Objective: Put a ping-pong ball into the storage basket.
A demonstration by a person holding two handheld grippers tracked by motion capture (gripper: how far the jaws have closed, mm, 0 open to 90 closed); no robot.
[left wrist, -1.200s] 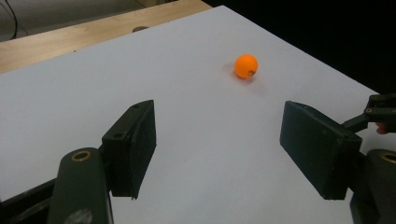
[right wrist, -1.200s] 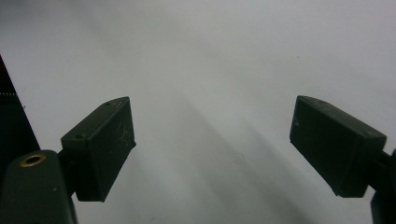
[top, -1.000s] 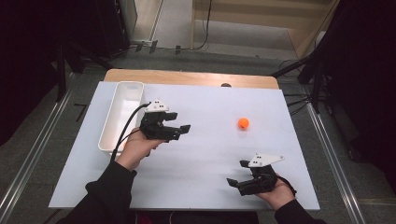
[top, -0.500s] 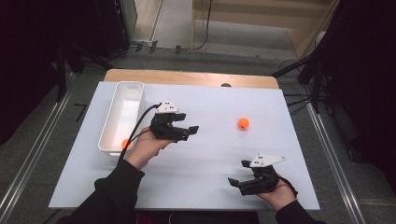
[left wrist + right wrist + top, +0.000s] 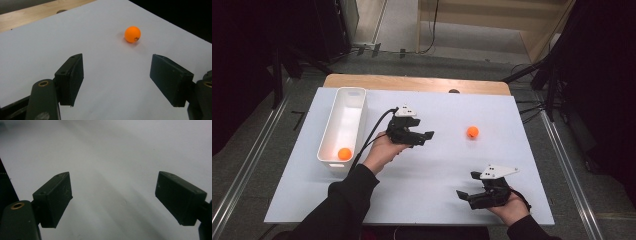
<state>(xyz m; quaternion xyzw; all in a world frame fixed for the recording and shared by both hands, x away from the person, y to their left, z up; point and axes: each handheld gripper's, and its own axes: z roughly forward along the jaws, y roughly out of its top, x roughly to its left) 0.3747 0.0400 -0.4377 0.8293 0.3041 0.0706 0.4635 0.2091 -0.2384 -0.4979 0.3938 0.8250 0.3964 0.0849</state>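
Note:
An orange ball lies on the white table sheet right of centre. My left gripper hovers over the middle of the table, pointing right toward that ball, open with nothing between its jaws; the ball sits a short way beyond them. A second orange ball rests in the near end of the white bin at the left. My right gripper stands open near the front right of the table, jaws wide apart over bare sheet.
The white sheet covers a wooden table whose far edge shows bare wood. A black cable trails from the left gripper. Dark stands and rails flank the table on both sides.
My left gripper moved right, away from the bin, toward the ball on the sheet. The ball in the bin has come into sight as the arm cleared it. The right hand stayed put.

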